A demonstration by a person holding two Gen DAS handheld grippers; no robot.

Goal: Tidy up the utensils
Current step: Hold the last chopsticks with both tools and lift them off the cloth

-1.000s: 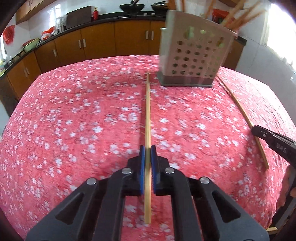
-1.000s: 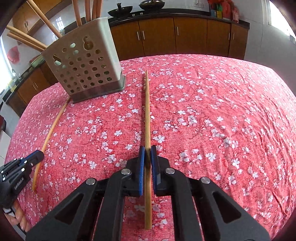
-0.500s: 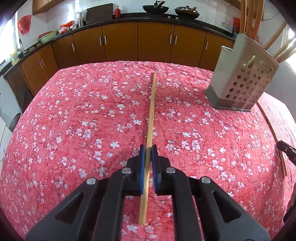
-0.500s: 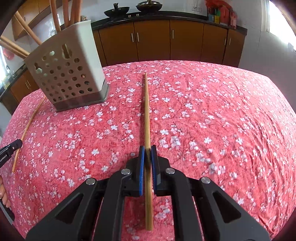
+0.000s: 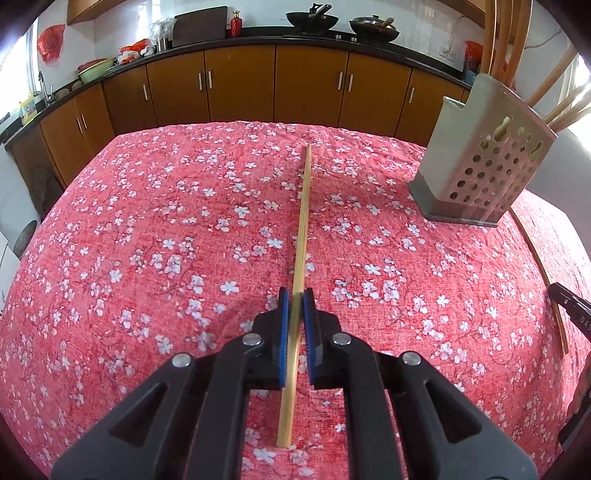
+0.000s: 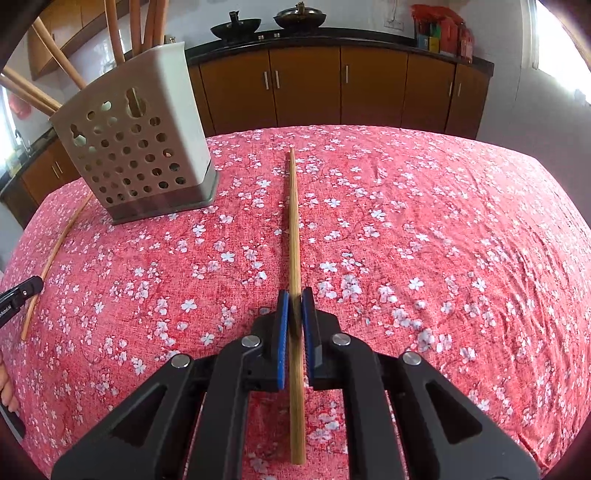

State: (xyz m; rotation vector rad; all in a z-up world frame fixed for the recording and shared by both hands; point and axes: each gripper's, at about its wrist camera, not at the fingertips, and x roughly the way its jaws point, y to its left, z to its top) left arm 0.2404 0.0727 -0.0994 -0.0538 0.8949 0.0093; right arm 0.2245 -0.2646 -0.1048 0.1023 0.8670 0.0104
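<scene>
My left gripper [image 5: 295,299] is shut on a pale bamboo chopstick [image 5: 303,221] that runs straight ahead, low along the red flowered tablecloth [image 5: 147,240]. A darker brown chopstick [image 6: 293,221] sits the same way in my right gripper [image 6: 295,299], which is shut on it. The beige perforated utensil holder [image 5: 487,162] stands upright at the far right of the left wrist view and at the far left of the right wrist view [image 6: 136,147]. Several chopsticks stand in it. Each view catches the other gripper's tip at its edge, the right gripper [image 5: 570,310] and the left gripper [image 6: 18,295].
Brown kitchen cabinets [image 5: 306,88] with a dark counter line the far wall, with two woks [image 5: 312,18] on the stove. The table's far edge [image 6: 351,127] drops off in front of the cabinets. A hand [image 6: 7,384] shows at the right wrist view's left edge.
In the left wrist view the holder slid from the centre top to the far right as the gripper swung left. The right wrist view shifted slightly. Both grippers kept their chopsticks.
</scene>
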